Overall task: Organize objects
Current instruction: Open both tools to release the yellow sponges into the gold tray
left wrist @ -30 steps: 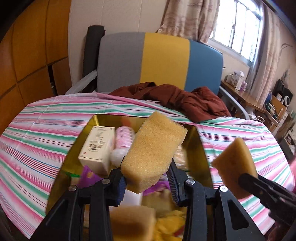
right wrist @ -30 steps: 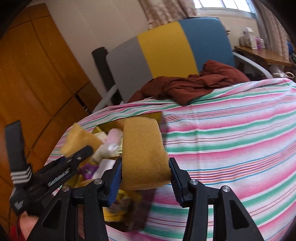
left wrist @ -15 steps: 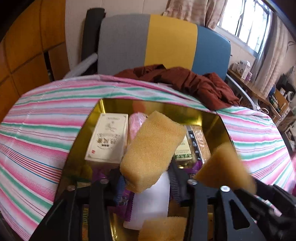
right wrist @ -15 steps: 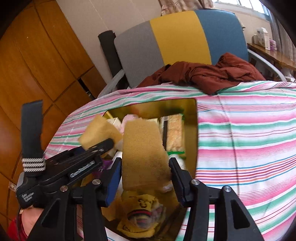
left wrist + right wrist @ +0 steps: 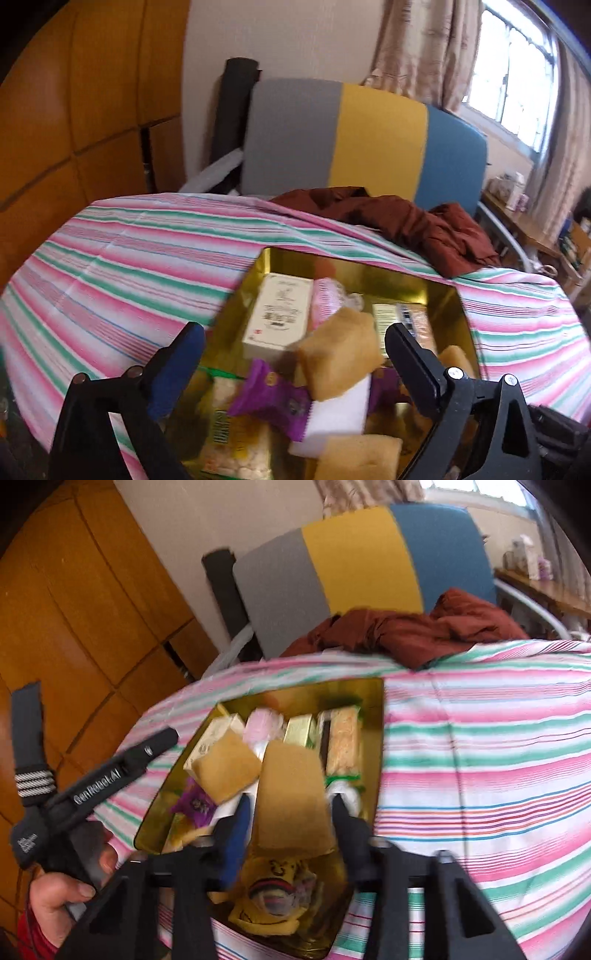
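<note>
While the left gripper [image 5: 291, 347] hangs spread wide with nothing in it, one sponge [image 5: 338, 358] lies loose in the gold tin [image 5: 448, 306]. Right gripper [image 5: 291, 816] pinches another sponge [image 5: 291, 797] just over that tin.

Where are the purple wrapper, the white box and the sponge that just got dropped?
purple wrapper [image 5: 271, 400]: left wrist view, its middle.
white box [image 5: 279, 314]: left wrist view, printed top face.
dropped sponge [image 5: 338, 356]: left wrist view, front face.
</note>
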